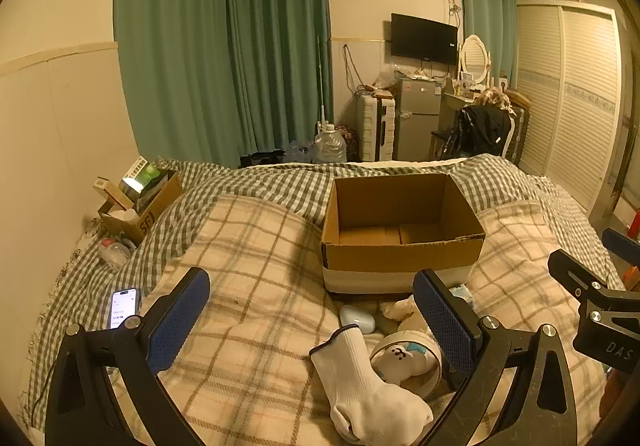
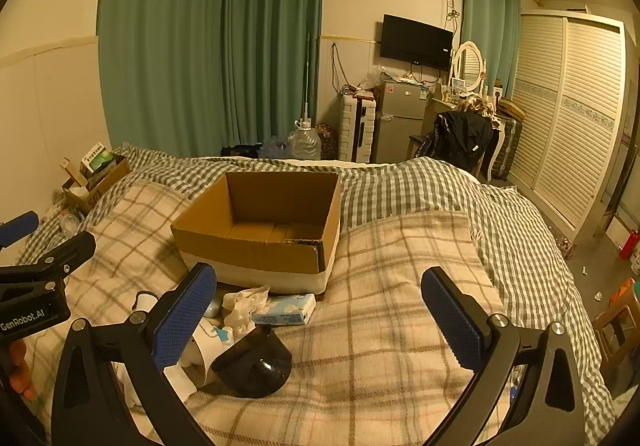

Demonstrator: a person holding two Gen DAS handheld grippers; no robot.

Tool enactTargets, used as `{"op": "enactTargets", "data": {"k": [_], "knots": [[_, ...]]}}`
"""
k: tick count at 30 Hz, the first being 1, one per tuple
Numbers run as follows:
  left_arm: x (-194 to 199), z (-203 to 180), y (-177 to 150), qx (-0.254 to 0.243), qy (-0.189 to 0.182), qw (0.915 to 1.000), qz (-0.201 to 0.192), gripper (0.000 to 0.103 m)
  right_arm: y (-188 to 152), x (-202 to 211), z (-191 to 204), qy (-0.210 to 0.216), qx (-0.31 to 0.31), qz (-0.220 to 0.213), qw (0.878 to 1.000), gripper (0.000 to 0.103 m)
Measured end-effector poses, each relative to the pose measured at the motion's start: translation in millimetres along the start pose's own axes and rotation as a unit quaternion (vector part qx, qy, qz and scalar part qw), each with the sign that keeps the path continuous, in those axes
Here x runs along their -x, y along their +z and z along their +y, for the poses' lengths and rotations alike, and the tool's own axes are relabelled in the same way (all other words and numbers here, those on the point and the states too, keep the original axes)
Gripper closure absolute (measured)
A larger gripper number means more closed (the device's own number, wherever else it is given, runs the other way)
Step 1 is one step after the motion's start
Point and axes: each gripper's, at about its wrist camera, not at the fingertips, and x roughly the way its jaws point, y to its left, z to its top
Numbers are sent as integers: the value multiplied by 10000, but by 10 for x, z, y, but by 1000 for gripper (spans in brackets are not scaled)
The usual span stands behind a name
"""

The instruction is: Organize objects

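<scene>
We hold our left gripper low over the bed, pointing across the blanket at the box. Its fingers are spread wide apart and hold nothing. A white sock lies on the blanket between them, nearer the right finger. Just beside the sock is a round white thing with a little face. A small pale blue case sits just in front of the box.

We hold our right gripper low over the bed too, to the right of the left one. Its fingers are wide apart and hold nothing. They point at bare blanket to the right of the box. By its left finger we see a black round thing, a tissue pack and some crumpled white paper.

The box is open at the top and stands on the bed, past the little pile of things. We see nothing in it.

A phone lies on the bed, left of the left gripper, with its screen lit.
</scene>
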Motion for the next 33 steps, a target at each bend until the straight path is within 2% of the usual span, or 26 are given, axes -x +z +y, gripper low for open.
{"op": "enactTargets", "data": {"k": [33], "knots": [[130,-43,-32,-101,58,9999,-57,0,-32,185,50,-1,91,-72,9999,0]]}}
